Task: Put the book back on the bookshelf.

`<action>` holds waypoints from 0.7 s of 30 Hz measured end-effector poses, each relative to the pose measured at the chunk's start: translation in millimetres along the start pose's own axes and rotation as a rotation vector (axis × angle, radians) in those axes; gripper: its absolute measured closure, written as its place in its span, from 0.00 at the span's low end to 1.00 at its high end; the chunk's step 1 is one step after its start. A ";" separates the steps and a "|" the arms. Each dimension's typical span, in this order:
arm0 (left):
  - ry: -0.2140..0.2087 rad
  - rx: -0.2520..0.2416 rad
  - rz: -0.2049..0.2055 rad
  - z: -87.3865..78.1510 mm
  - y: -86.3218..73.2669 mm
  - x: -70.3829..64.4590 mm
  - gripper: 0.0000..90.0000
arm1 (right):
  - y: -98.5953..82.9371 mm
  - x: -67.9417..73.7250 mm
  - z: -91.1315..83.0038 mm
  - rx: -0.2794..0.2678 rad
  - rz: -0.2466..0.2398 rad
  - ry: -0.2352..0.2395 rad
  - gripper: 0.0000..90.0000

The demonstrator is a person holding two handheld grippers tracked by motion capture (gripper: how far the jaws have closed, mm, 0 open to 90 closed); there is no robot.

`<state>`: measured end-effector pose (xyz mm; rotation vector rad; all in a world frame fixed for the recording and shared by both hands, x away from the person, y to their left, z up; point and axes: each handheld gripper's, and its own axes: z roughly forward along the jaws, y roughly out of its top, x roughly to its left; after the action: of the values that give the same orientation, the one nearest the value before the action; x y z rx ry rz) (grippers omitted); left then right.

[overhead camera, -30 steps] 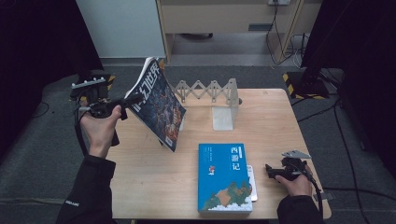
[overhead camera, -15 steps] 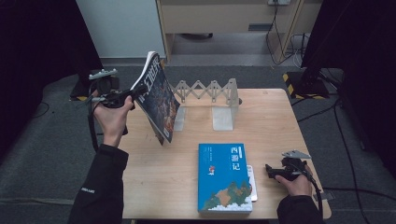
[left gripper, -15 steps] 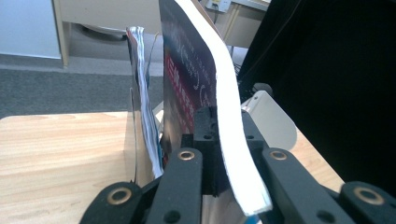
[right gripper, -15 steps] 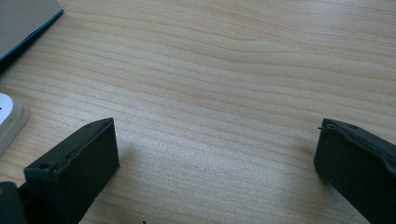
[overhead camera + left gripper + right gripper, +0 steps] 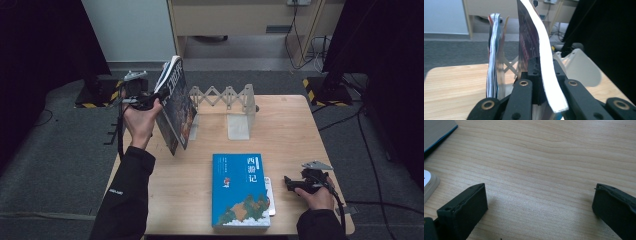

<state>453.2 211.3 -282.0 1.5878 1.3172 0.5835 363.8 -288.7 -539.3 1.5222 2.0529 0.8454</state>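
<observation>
Item: dark-covered paperback book [image 5: 175, 107], held upright above the wooden tabletop's [image 5: 200, 190] far-left corner, clamped in the left gripper [image 5: 150, 98].
Step, as judged: carrying toward the white expanding book rack [image 5: 225, 100]; next, lower between dividers.
Right gripper [image 5: 290, 183]: jaws apart, resting near-right.

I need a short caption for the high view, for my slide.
Left gripper lifts a dark book near the bookend rack.

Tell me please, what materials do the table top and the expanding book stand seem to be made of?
The table top looks like light wood or a wood-look laminate: the right gripper view shows long grain lines and a matte surface. The expanding book stand seems to be pale plastic or painted metal; its smooth, even-coloured end plates and thin crossed bars leave this open.
</observation>
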 end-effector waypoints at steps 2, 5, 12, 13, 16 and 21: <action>0.022 -0.004 0.011 3.7 -0.5 -1.6 0.91 | 0.0 0.0 0.2 -0.003 -0.001 -0.002 0.00; 0.044 -0.005 0.020 10.9 -0.1 -3.0 0.91 | 0.0 -0.1 0.1 -0.001 -0.001 -0.001 0.00; 0.073 -0.015 0.031 18.9 0.9 -8.7 0.91 | 0.0 -0.1 0.1 -0.001 -0.001 -0.001 0.00; 0.075 -0.015 0.034 20.2 0.6 -9.8 0.91 | 0.0 -0.1 0.1 -0.001 -0.001 -0.001 0.00; 0.087 -0.006 0.044 26.3 -1.3 -13.2 0.91 | 0.0 0.0 0.1 -0.001 -0.001 -0.001 0.00; 0.107 -0.008 0.064 34.6 -4.9 -18.8 0.91 | 0.1 0.1 0.2 -0.001 0.000 -0.002 0.00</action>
<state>473.7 181.0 -297.3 1.6161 1.3449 0.7212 363.9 -288.6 -539.3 1.5220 2.0505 0.8442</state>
